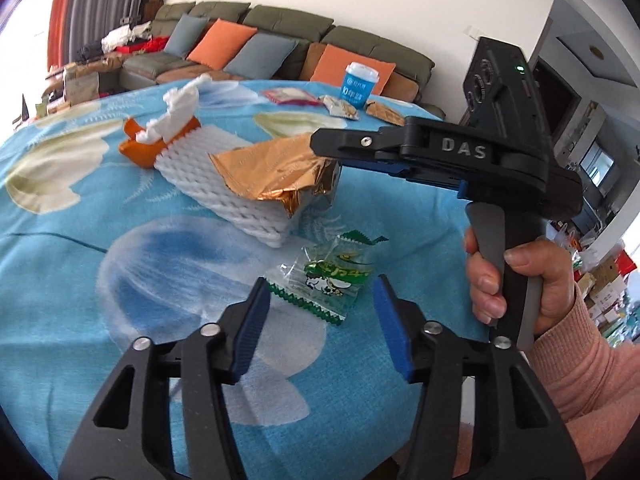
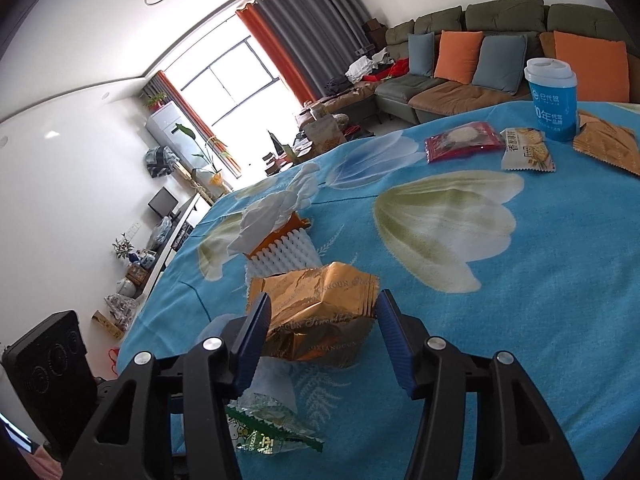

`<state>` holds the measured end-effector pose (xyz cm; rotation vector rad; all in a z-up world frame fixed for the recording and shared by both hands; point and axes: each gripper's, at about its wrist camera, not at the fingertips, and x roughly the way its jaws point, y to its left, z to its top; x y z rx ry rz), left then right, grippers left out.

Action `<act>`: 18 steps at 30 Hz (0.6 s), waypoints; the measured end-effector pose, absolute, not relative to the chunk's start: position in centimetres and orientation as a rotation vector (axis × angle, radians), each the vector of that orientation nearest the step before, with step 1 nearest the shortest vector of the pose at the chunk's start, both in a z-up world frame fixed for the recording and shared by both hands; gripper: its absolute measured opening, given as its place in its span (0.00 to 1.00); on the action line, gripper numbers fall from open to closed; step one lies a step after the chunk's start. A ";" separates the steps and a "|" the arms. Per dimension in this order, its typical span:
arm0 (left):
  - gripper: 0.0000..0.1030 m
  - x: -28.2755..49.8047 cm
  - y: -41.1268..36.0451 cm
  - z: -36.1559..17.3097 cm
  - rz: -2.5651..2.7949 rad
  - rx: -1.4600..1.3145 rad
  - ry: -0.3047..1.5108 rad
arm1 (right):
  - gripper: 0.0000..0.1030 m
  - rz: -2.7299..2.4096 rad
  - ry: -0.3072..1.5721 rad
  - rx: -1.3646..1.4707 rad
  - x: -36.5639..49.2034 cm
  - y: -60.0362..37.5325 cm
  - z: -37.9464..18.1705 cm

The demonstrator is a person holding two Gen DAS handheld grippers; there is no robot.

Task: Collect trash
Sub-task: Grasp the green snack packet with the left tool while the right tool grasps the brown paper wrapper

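Closing on two wrappers

Left gripper (image 1: pixel 320 292) open astride green candy wrapper (image 1: pixel 324 280); right gripper (image 2: pixel 320 312) open, gold foil wrapper (image 2: pixel 316 316) between pads, unpinched. Lower, centre, squeeze gently.

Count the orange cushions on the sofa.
3. All lean on the green sofa behind the table: one orange cushion between two blue-grey ones, a second behind the blue cup, and a third visible only from the left wrist. More may be hidden.

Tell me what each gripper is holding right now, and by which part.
Nothing is held. The left gripper stands open above the green candy wrapper. The right gripper straddles the gold wrapper, pads apparently not pressing it yet.
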<state>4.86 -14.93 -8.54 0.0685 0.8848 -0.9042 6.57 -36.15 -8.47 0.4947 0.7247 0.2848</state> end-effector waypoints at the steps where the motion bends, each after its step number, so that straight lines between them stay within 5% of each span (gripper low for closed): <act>1: 0.40 5.0 -15.0 -8.7 -0.907 0.065 0.896 | 0.39 0.287 0.727 0.497 6.5 -36.2 -8.5; 8: 0.16 5.5 -14.8 -9.5 -0.908 0.038 0.929 | 0.27 0.306 0.724 0.515 6.1 -36.8 -8.7; 18: 0.05 5.1 -13.4 -8.8 -0.888 0.031 0.898 | 0.21 0.323 0.705 0.484 5.4 -36.2 -8.2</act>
